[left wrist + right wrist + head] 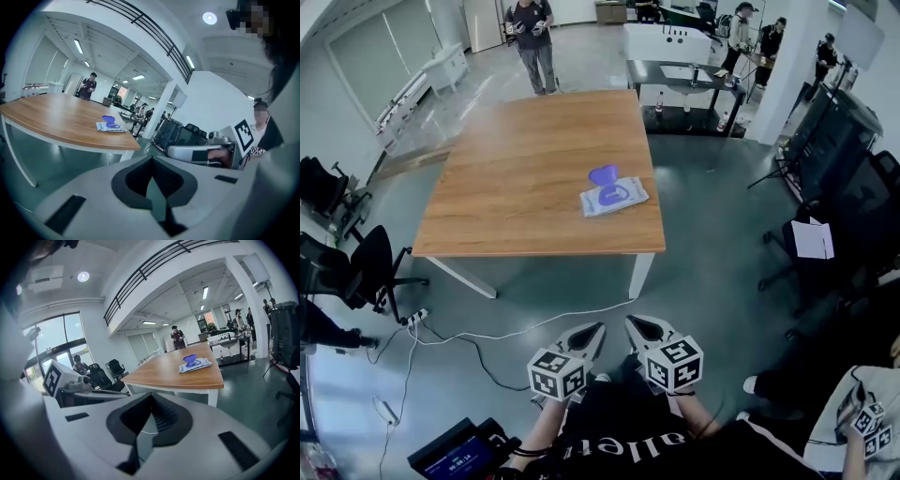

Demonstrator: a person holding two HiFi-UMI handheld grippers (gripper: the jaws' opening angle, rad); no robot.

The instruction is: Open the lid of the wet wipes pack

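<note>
- The left gripper (596, 328) and right gripper (632, 323) are held side by side close to the person's body. Each has its jaws pressed together with nothing between them.
- A dark device with a lit screen (455, 457) sits low at the left.
- Grey floor lies between the grippers and the table, crossed by a white cable (487, 336) running to a power strip (414, 319).
- Black office chairs (356, 262) stand off the table's left side.
- The wet wipes pack (614, 197) lies flat on the wooden table (516, 187), near its right edge, well apart from both grippers. Its purple lid (603, 174) stands raised.
- A standing person (532, 42) and a black counter (675, 70) are beyond the table.
</note>
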